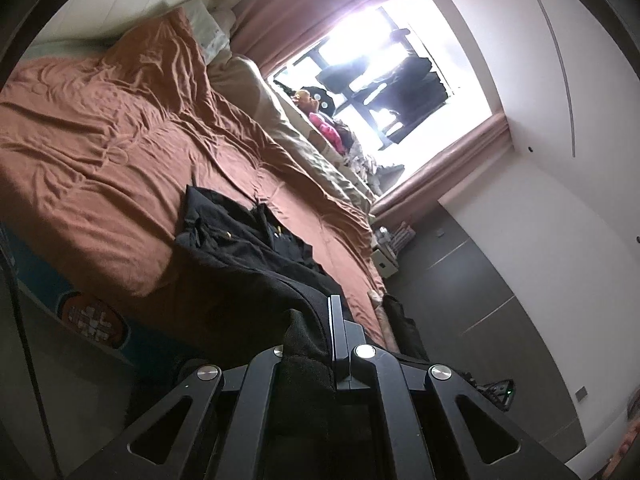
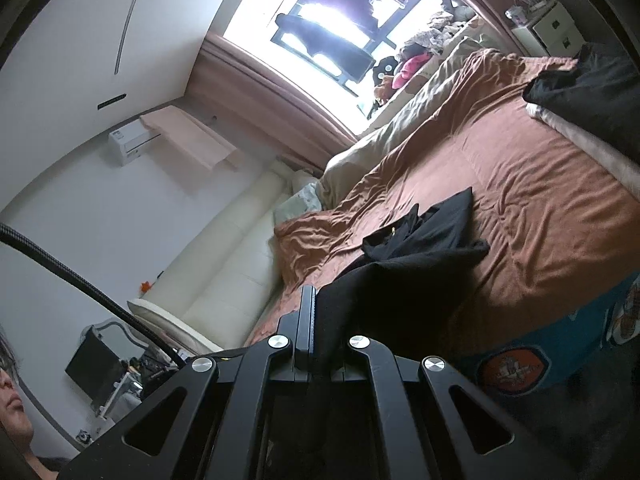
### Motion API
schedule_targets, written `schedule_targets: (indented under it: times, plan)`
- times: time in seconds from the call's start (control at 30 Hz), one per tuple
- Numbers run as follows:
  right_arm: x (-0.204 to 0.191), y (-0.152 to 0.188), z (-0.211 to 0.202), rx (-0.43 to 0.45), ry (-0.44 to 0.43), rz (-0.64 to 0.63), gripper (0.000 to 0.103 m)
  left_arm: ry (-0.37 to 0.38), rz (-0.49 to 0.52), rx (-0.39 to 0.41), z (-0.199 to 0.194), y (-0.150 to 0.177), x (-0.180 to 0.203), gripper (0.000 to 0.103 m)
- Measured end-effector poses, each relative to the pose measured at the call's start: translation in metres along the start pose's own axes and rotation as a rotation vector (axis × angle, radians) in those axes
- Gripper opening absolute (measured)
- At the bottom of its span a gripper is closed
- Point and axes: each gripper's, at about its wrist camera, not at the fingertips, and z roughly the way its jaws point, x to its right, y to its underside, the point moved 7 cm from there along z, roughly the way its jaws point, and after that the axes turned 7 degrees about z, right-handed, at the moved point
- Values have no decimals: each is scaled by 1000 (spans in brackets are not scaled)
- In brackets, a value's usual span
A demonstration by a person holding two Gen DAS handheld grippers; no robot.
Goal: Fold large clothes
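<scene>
A large black garment lies partly on the rust-brown bedspread and partly lifted toward me. In the left wrist view my left gripper is shut on an edge of this garment, and the cloth drapes over its left finger. In the right wrist view the same black garment stretches from the bed up to my right gripper, which is shut on another part of its edge. The cloth hides the right finger there. A small gold detail shows on the part resting on the bedspread.
A beige duvet lies along the bed's far side under a bright window with pink curtains. A second dark garment rests near the bed's far corner. A white nightstand stands beyond. The mattress side is blue with cartoon prints.
</scene>
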Motion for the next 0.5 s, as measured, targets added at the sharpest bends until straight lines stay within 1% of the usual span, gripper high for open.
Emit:
schedule_targets:
  times: [0.1, 0.23, 0.33, 0.5]
  plan:
    - [-3, -12, 8, 7, 9, -14, 0, -7, 19, 9, 8, -14, 2, 2]
    - [-9, -32, 27, 27, 16, -52, 0, -4, 32, 24, 29, -42, 3, 2]
    - [-7, -52, 50, 38, 32, -75, 0, -7, 49, 28, 50, -66, 2, 2]
    - [1, -83, 95, 46, 60, -79, 0, -32, 64, 23, 91, -102, -11, 3]
